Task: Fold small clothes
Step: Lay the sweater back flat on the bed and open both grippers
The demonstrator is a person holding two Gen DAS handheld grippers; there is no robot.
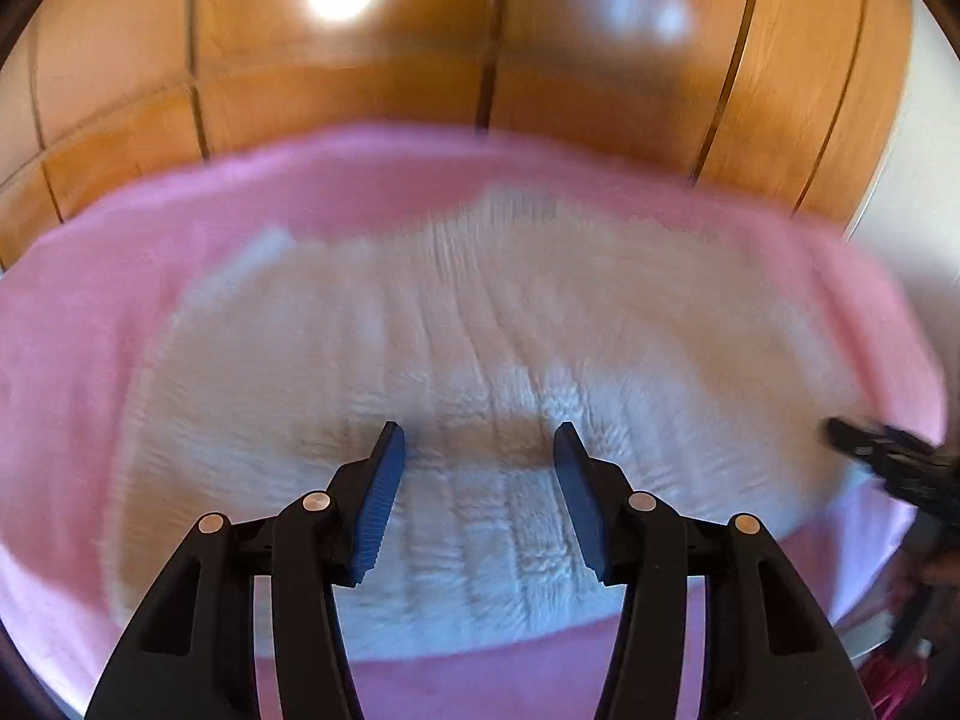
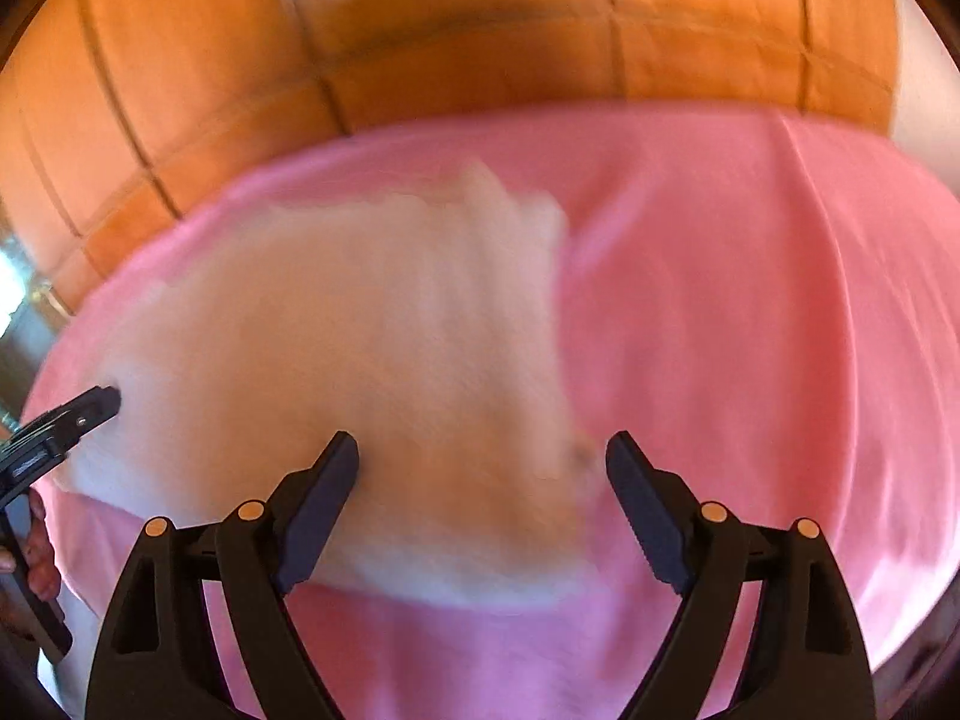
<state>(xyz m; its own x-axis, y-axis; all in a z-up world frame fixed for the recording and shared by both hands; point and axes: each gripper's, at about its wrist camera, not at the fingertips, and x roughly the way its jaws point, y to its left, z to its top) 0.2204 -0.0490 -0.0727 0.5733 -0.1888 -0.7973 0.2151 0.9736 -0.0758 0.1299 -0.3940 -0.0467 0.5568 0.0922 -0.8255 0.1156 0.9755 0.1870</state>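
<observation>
White fluffy garment (image 1: 480, 372) lying flat on the pink cover (image 1: 90, 360), seen from both of my grippers. My left gripper (image 1: 479, 450) is spread wide and holds nothing; it hangs over the near middle of the garment, which runs straight ahead of it and to either side. My right gripper (image 2: 482, 462) is likewise spread and empty; it straddles the garment's near right corner, so that the cloth lies ahead and mostly to its left, with bare cover to its right. The garment's long axis appears to run left to right across the left view, though blur makes its outline uncertain. Each gripper shows at the edge of the other's view, at opposite ends of the near hem; I judge the right nearer an edge it could take, the left nearer the bulk of the cloth. Wooden cabinet doors (image 1: 600, 48) stand behind. No brand, label or writing can be read on anything.
</observation>
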